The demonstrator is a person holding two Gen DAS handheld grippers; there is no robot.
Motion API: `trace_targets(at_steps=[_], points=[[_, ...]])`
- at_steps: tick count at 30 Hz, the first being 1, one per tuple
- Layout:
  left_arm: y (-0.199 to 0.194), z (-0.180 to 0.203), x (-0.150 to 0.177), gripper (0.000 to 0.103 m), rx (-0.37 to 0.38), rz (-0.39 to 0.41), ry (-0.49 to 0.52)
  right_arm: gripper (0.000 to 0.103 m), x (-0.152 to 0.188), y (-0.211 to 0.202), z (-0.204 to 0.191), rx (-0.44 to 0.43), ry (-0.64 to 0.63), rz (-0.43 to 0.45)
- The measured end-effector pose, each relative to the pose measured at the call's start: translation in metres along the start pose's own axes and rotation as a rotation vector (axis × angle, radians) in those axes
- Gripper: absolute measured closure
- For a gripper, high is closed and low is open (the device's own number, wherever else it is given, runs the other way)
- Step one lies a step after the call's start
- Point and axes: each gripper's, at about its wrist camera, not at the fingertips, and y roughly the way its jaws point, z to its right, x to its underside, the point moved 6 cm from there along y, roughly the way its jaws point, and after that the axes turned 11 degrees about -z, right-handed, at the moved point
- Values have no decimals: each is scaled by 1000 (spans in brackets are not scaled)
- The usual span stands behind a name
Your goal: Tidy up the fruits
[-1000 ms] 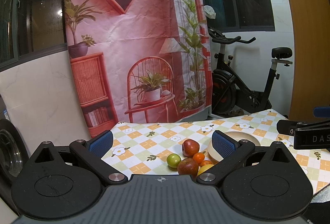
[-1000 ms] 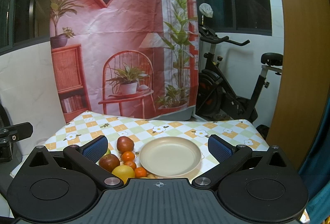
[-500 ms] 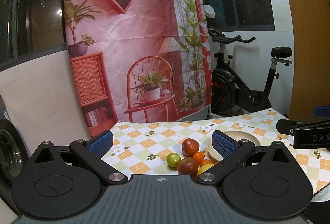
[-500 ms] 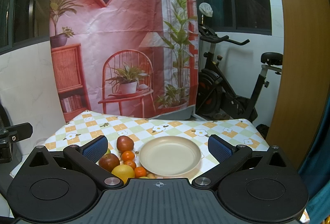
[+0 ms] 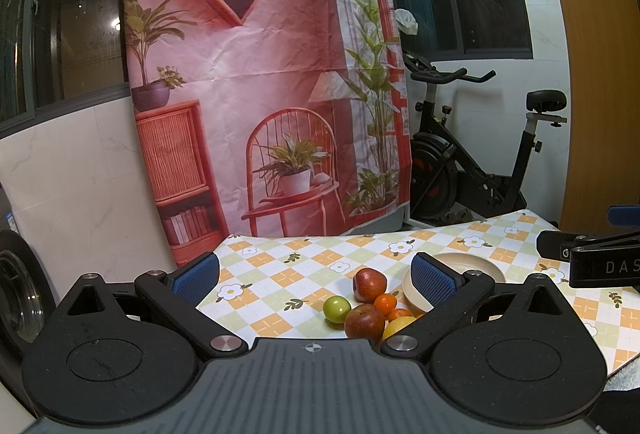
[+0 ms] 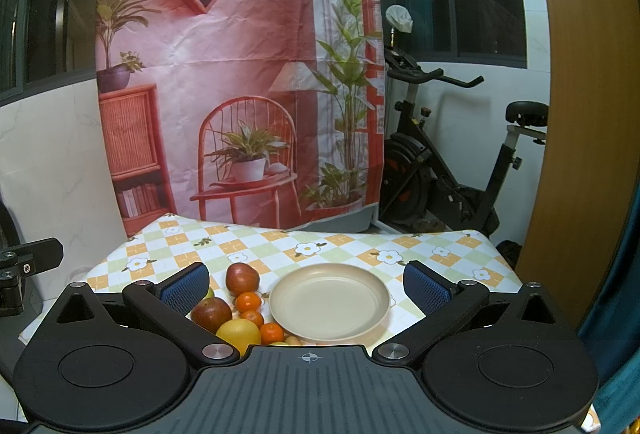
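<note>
Right wrist view: your right gripper (image 6: pixel 307 286) hangs wide open over the bare plate (image 6: pixel 329 301); fruits (image 6: pixel 236 308) cluster touching just left of it. Your left gripper (image 5: pixel 316 276) gapes open too, holding nothing.

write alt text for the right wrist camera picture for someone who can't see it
An empty beige plate sits on a checked floral tablecloth, framed by the open right tongs. Left of the plate lies a cluster of fruit: two red apples, small oranges and a yellow citrus. Behind hang a printed backdrop and an exercise bike.
</note>
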Motion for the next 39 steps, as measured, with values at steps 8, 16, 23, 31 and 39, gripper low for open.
trace_targets(at_steps=[8,16,23,31,39], points=[[0,0,0,0,0,0,0,0,0,0,0,0,1,0],[0,1,0,0,1,-2,0,0,-1,0,0,-5,0,-2],[9,-3,6,0,-3,-25,-12,0,1,4,1,-19,1,-1],[34,-12,10,0,-17,-64,13,0,0,22,16,-40,-22,29],[73,-20,18,7,1,-114,6,0,7,68,25,-81,-39,53]])
